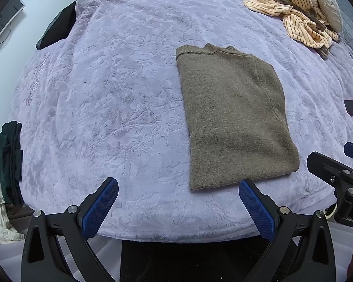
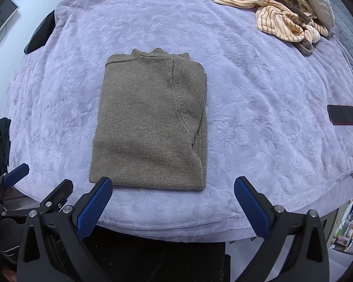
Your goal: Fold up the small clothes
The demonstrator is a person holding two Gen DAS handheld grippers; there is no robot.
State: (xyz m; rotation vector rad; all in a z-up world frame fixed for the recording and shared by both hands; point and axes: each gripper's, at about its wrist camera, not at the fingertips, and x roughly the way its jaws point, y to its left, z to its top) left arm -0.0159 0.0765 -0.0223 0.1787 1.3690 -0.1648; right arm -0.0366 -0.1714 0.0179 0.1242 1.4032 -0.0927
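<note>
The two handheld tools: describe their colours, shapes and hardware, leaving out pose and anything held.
Both match. The left tool and the right tool each have two black angular plastic arms with triangular cut-outs, joined by silver round-headed bolts. Each finger carries a long blue pad with a fine cross-hatched grip texture. No cables, markings or sleeves are visible.

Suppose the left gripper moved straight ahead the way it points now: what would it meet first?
Probably the lavender blanket: the open left gripper looks along bare bedding. The folded brown sweater lies right of centre, its near hem close to the right finger, which might graze it; depth is unclear.
</note>
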